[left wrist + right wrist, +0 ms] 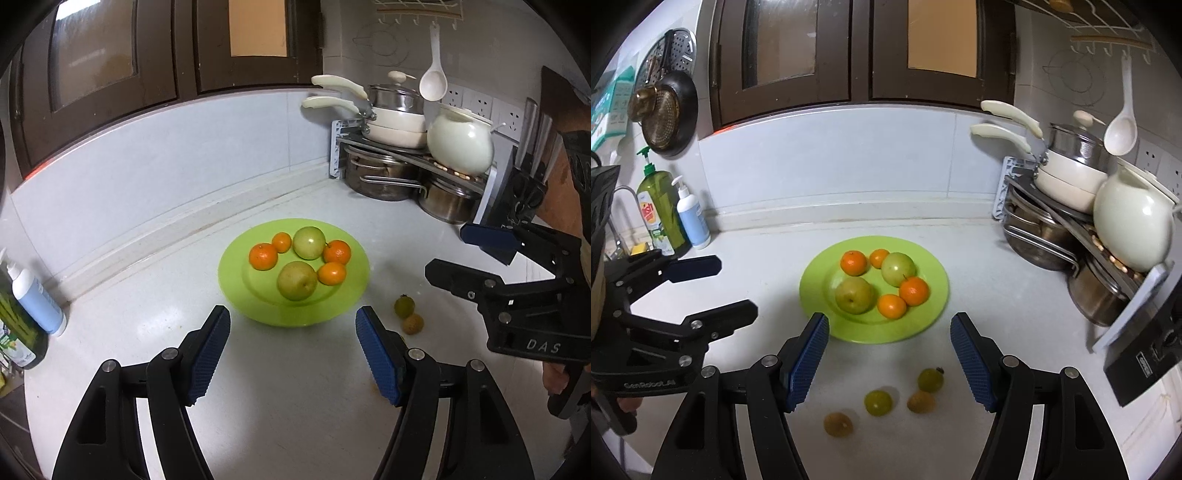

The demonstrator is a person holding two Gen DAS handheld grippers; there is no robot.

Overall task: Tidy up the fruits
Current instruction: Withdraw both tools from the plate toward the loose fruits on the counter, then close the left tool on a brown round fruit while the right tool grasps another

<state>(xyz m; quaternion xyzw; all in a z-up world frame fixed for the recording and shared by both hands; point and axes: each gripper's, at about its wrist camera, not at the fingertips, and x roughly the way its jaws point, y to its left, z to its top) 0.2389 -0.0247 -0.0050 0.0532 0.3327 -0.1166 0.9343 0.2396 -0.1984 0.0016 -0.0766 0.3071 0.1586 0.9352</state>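
Left wrist view: the left gripper (pixel 293 325) hangs with jaws apart and empty, just short of the green plate (pixel 236 254) on the bench (pixel 147 332). The plate holds four oranges (pixel 263 256) and two pears (pixel 297 280). The right gripper (pixel 889 332) is likewise spread and empty, with four small fruits (pixel 878 403) loose on the bench beneath it.

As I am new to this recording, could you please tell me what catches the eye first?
A bright green plate sits mid-counter, holding four oranges and two pale green fruits. Four small fruits lie loose on the counter in front of it. Stacked pots crowd the right corner.
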